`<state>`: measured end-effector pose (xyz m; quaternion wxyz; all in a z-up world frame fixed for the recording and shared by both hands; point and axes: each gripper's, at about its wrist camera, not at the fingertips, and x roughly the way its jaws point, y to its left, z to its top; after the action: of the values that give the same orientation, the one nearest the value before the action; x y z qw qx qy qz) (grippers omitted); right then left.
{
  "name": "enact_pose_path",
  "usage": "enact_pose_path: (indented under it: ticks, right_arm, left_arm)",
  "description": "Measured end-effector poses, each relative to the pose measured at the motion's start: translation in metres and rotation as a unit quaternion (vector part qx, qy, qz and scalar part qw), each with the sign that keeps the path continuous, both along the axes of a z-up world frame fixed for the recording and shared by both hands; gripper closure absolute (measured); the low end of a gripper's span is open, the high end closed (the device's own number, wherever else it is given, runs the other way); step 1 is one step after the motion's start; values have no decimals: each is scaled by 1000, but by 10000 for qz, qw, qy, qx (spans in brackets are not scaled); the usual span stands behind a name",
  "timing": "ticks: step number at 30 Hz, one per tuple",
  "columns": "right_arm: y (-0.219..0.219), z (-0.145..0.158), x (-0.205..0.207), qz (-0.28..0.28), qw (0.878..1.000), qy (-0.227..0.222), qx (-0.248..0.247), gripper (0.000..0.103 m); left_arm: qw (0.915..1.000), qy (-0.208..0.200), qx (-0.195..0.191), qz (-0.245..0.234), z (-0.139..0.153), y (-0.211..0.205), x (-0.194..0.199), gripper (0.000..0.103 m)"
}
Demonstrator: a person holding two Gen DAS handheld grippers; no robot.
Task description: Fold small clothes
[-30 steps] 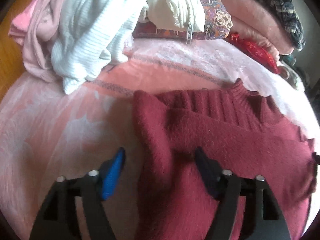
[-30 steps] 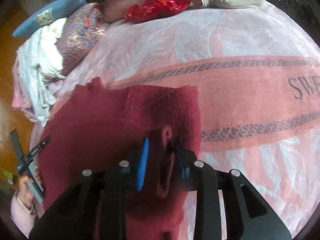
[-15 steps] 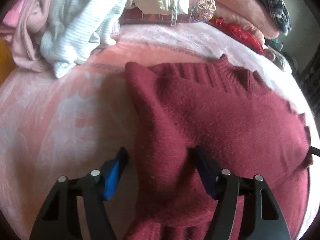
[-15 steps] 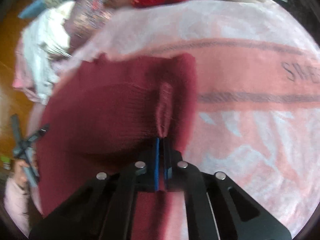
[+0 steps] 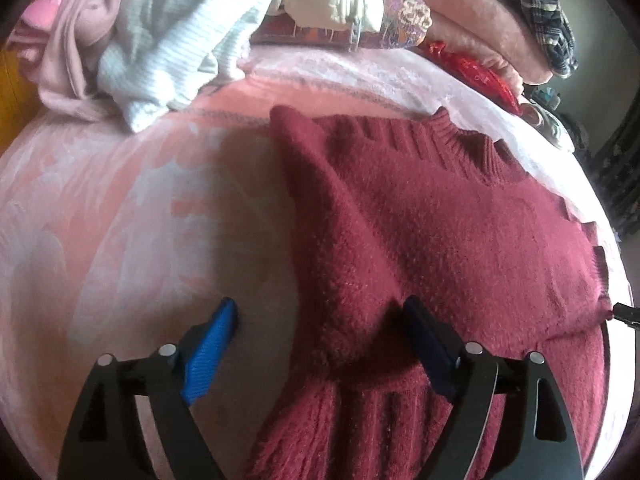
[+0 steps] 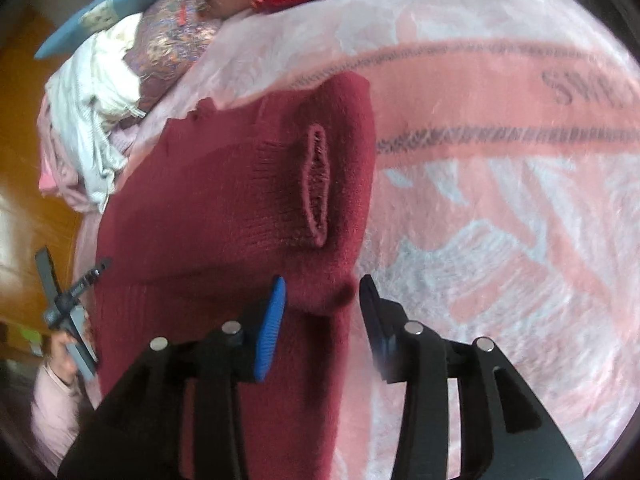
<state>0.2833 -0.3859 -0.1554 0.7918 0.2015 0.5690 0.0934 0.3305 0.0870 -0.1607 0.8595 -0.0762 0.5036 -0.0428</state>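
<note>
A dark red knitted sweater point(image 5: 432, 240) lies on the pink blanket point(image 5: 120, 220), collar toward the far side. My left gripper point(image 5: 320, 320) is open, its jaws wide apart over the sweater's left edge near a ribbed cuff. In the right wrist view the sweater point(image 6: 224, 208) shows with a folded sleeve and cuff opening on top. My right gripper point(image 6: 322, 296) is open, its jaws apart around a fold at the sweater's right edge. The left gripper point(image 6: 72, 292) shows small at the far left of that view.
A heap of white, pink and patterned clothes point(image 5: 168, 40) lies at the blanket's far left. Folded pink blankets with a plaid garment point(image 5: 532, 12) and a red item point(image 5: 476, 76) sit at the back right. Wooden floor point(image 6: 24, 184) lies beyond the bed edge.
My right gripper, shut on a sweater fold half a second ago, has opened and let it go. My left gripper stayed open and drew back along the sweater toward the cuff.
</note>
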Motion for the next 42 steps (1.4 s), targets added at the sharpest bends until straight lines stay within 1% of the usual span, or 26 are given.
enact_pose_path:
  ticks: [1,3,5,7,8,10,12,13,14,15,16,17,19,23,24,26,28,30,32,34,36,39,41,42]
  right_arm:
    - [1,-2,1,10,10000,31,-3,80]
    - [1,-3,2,-28,9990,168,-415,91]
    - [-3,-11,1,-159,9987,249,-425,90]
    - [1,-18,-1,-87,9982,181,-567,85]
    - [7,-16,-1,-10,9971,123,-750,85]
    - [11,-7,-5,38,9967,107,-807,82]
    - [9,14,-19,23,9978,-60,-666,79]
    - [12,25,-27,123,9979,-131,-629,78]
    - [15,34,-38,244,9974,-179,-660,74]
    - [20,45,-55,344,9960,-242,-784,64]
    - [24,52,-75,446,9949,-265,-868,61]
    - [28,55,-94,568,9947,-220,-832,61]
    - [33,58,-125,620,9951,-111,-762,61]
    - [39,52,-182,707,9952,170,-657,60]
    - [44,48,-198,743,9953,298,-540,58]
    - [48,43,-222,759,9953,477,-366,57]
    - [59,35,-245,929,9925,685,-396,54]
    - [63,28,-264,907,9916,805,-449,53]
    - [65,19,-281,921,9901,1026,-276,52]
    - [67,12,-293,877,9897,1110,-205,52]
    - [68,3,-302,850,9887,1230,-103,52]
    - [72,-2,-300,860,9885,1235,-130,52]
    - [75,-5,-301,832,9887,1242,-83,52]
    - [76,-5,-300,822,9888,1242,-3,52]
  left_arm:
    - [10000,1,7,28,-1,-1,1,18]
    - [9999,46,125,6,-3,-4,3,18]
    - [9995,18,296,-85,-6,-8,2,16]
    - [9994,-84,320,-87,-11,-9,0,15]
    - [9994,-110,324,-80,-12,-8,0,14]
    - [9995,-65,294,-87,-8,-7,0,16]
    - [10000,71,20,-44,2,0,-6,17]
    - [9998,110,-140,-8,9,5,-14,17]
    - [9995,115,-280,28,19,12,-28,16]
    - [9994,112,-311,38,25,16,-39,15]
    - [9994,104,-314,37,31,21,-55,12]
    - [9995,94,-300,13,36,25,-71,10]
    - [9996,134,-226,-55,42,34,-110,9]
    - [9992,388,-77,-55,36,46,-171,9]
    - [9987,505,-55,-20,32,50,-186,9]
    - [9976,679,-116,0,27,55,-206,9]
    - [9961,847,-236,15,23,61,-226,9]
    - [9949,976,-261,14,18,63,-239,9]
    - [9937,1073,-323,-27,13,64,-250,9]
    - [9926,1168,-317,-91,9,61,-260,9]
    - [9921,1225,-150,-234,4,56,-267,8]
    - [9921,1162,123,-451,0,49,-276,7]
    - [9922,1113,202,-529,-1,46,-278,5]
    - [9929,1073,170,-482,-1,46,-280,5]
